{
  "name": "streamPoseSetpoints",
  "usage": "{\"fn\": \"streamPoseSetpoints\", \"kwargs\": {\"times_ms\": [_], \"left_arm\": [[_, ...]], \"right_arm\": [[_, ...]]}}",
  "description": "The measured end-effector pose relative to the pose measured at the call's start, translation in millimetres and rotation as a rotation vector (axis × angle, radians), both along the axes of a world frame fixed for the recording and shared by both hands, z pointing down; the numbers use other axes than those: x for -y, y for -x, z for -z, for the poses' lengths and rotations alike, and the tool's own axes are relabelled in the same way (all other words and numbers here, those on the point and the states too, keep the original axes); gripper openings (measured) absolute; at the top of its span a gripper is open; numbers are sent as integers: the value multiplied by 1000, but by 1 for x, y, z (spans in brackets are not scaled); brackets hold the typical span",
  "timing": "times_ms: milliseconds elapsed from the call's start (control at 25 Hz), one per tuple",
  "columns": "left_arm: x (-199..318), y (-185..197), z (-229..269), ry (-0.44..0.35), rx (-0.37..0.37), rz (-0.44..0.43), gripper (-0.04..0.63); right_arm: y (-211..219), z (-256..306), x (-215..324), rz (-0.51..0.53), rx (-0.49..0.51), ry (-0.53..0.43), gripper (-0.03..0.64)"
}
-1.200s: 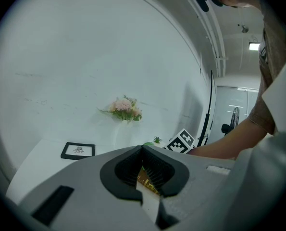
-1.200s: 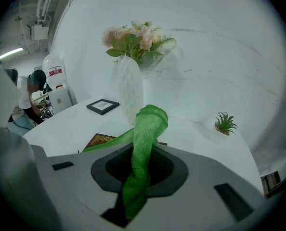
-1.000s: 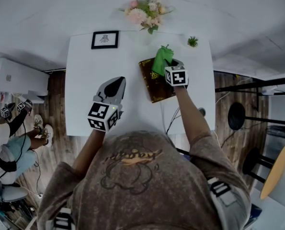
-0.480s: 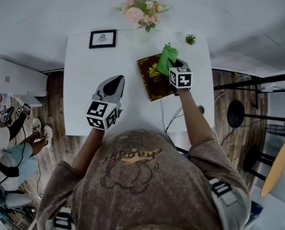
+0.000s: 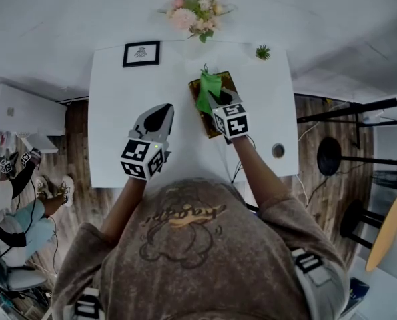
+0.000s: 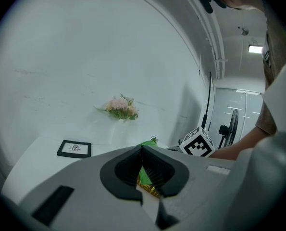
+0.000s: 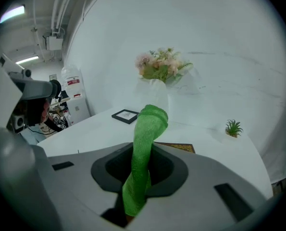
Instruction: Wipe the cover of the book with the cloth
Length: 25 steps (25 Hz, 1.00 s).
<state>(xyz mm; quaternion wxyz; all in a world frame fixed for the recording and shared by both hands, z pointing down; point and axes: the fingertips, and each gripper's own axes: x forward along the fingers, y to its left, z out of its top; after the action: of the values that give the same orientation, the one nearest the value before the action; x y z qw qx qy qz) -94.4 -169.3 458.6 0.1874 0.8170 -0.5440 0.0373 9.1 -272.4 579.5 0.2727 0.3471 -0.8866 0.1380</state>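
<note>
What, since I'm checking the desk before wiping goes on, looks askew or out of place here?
Only the book is askew: it lies at an angle to the table edges. The cloth stands bunched up from the right gripper, which is normal for wiping. Nothing looks spilled or damaged.

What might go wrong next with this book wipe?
The left gripper hangs shut over the table, away from the book, so nothing steadies the book; a wipe may slide it. The right gripper pinches the green cloth as a bunched strip, so it may slip or miss most of the cover.
</note>
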Motion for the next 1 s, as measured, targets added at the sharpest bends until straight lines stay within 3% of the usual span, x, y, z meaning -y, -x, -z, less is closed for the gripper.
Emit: {"fn": "streamPoseSetpoints", "kwargs": {"times_ms": [400,1000], "left_arm": [[-5,0,-1,6,-9,10,5],[-7,-4,-4,12,-10,4,5]], "right_arm": [[9,-39,-24,53,-116,60,64],[-31,-47,-4,-10,-138,41,65]]}}
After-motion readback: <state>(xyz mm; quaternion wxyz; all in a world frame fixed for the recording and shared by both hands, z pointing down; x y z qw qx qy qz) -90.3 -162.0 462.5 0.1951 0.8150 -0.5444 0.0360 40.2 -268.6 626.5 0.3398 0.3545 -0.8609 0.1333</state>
